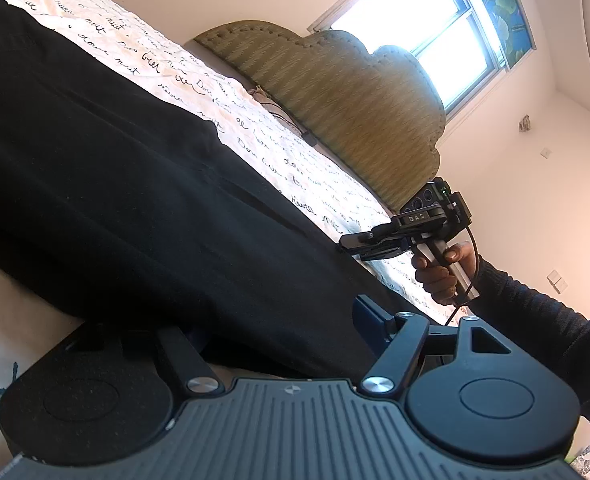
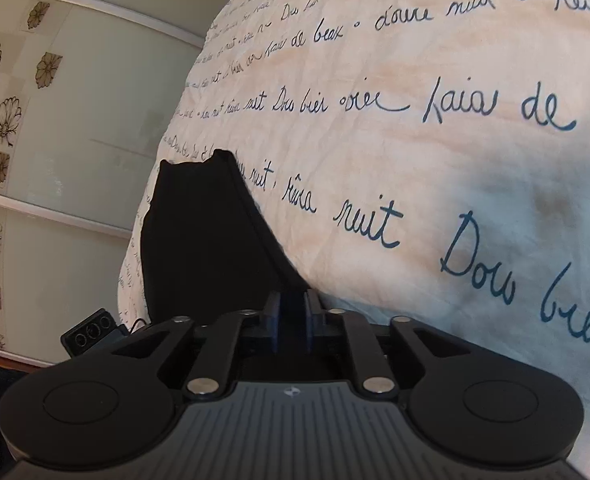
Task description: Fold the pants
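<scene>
Black pants (image 1: 107,184) spread on script-printed sheet (image 2: 435,152), left gripper (image 1: 283,332) held wide around near edge, grip unclear, right gripper (image 2: 291,320) slightly parted, fabric between pads.

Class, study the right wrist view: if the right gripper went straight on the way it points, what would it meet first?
Most likely the black pants: the right gripper points at their edge, right ahead on the printed bedsheet. Depth is unclear; it may touch already.

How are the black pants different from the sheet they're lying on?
The pants are plain black; the bedsheet is cream with blue handwriting all over. The pants lie on top, the bedsheet underneath. The pants cover only a strip, while the bedsheet spreads much wider. Both are soft cloth.
</scene>
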A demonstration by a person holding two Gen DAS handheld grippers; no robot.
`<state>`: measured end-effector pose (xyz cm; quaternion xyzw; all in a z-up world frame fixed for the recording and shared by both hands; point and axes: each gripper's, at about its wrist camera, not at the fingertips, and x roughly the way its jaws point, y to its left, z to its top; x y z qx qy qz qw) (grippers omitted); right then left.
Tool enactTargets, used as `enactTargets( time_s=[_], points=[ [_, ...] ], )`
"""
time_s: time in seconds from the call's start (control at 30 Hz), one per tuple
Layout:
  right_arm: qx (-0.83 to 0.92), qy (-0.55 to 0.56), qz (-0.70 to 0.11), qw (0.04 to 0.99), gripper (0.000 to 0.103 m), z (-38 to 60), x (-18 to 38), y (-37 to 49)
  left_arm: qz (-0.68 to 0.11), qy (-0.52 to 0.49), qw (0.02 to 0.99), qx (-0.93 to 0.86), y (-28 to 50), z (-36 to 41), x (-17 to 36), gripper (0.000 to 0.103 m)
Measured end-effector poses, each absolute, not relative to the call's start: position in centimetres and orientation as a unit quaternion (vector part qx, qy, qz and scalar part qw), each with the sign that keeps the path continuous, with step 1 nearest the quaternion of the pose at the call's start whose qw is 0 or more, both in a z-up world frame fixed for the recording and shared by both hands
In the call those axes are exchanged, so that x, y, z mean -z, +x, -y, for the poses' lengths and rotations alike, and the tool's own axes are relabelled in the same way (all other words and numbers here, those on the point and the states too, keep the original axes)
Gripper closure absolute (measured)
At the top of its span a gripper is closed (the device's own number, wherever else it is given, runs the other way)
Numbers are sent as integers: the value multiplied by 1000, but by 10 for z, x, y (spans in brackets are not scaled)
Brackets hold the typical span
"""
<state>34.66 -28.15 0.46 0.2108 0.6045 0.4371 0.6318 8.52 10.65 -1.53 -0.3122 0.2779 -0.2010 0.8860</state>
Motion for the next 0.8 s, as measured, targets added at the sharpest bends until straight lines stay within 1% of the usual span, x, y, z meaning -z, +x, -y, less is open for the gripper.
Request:
enactTargets(
  time_s=[0.03, 0.07, 0.13, 0.2, 0.23, 0.27, 0.33, 0.37, 0.5, 0.57, 0.63, 0.7, 0.77, 0.8],
  points=[
    [-440, 210, -606, 628, 82, 280, -4, 346, -278, -312, 886, 201, 85, -107, 15, 28],
    [-444, 208, -606, 626, 81, 279, -3, 345, -278, -312, 886, 201, 85, -107, 15, 28],
    [-448, 198, -603, 630, 81, 276, -4, 344, -278, -312, 886, 201, 85, -106, 15, 28],
    [-465, 163, -587, 642, 81, 266, -10, 339, -278, -312, 886, 201, 85, -106, 15, 27],
    [-475, 130, -578, 651, 92, 258, -14, 334, -278, -311, 886, 201, 86, -106, 16, 27],
    [-474, 98, -579, 656, 100, 250, -17, 330, -278, -311, 886, 201, 86, -106, 15, 27],
    [-479, 68, -567, 666, 100, 242, -25, 326, -278, -311, 886, 201, 86, -106, 15, 27],
    [-483, 71, -562, 668, 100, 242, -30, 325, -278, -311, 886, 201, 86, -106, 15, 27],
    [-520, 175, -529, 648, 100, 256, -45, 330, -278, -313, 885, 202, 86, -107, 16, 27],
    [-486, 134, -548, 667, 101, 252, -38, 330, -277, -314, 885, 203, 87, -107, 16, 27],
    [-470, 145, -554, 671, 101, 256, -31, 333, -277, -314, 885, 203, 86, -108, 17, 27],
    [-459, 148, -557, 676, 98, 256, -30, 333, -277, -315, 885, 203, 86, -108, 18, 27],
    [-473, 155, -563, 661, 96, 250, -25, 332, -277, -315, 885, 203, 86, -108, 18, 27],
    [-474, 152, -568, 655, 94, 246, -23, 333, -277, -315, 885, 203, 86, -108, 18, 27]
  ],
)
